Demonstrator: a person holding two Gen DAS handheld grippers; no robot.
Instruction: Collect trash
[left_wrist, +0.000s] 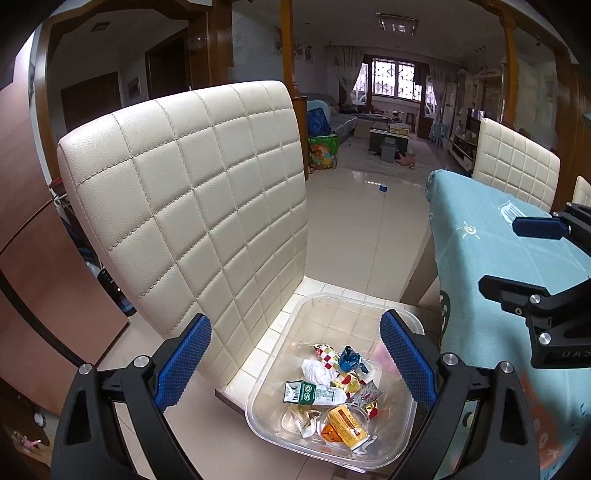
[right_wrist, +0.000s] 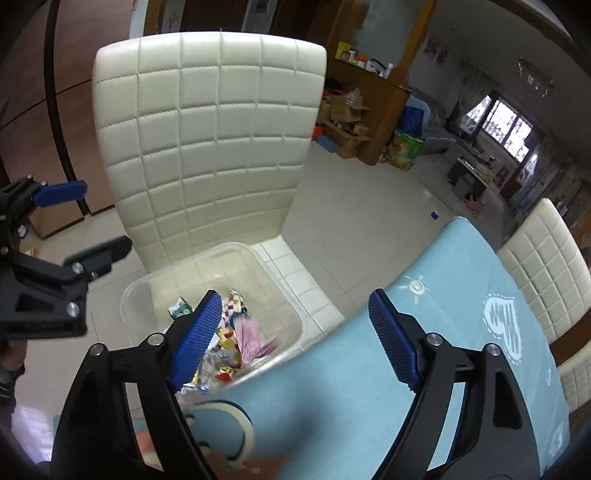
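One clear plastic bin (left_wrist: 400, 435) sits on the seat of one cream quilted chair (left_wrist: 192, 206), its far rim close to the chair back and its near corner overhanging the seat's front edge. Inside lie about seven pieces of trash, though the heap overlaps and the count is unsure: a green-and-white carton (left_wrist: 314, 393), an orange-labelled wrapper (left_wrist: 341, 424), a crumpled white tissue (left_wrist: 314, 371), a blue wrapper (left_wrist: 349, 358), a red-checked wrapper (left_wrist: 327, 354), a clear wrapper at the near side, and a pink striped wrapper (right_wrist: 251, 336) that shows blurred in the right wrist view, against the wall nearest the table.

The left gripper (left_wrist: 295, 369) stands wide open above the bin with nothing between its two blue pads. The right gripper (right_wrist: 295, 336) is also spread wide and holds nothing; its left pad hangs over the bin, its right pad over the table (the pink wrapper lies below and between them).

The table (left_wrist: 491, 258), under one light-blue patterned cloth, has its edge just beside the bin's right wall. Two more cream chairs stand along its far side. Beyond the first chair, the tiled floor (left_wrist: 351, 221) runs open toward the window.
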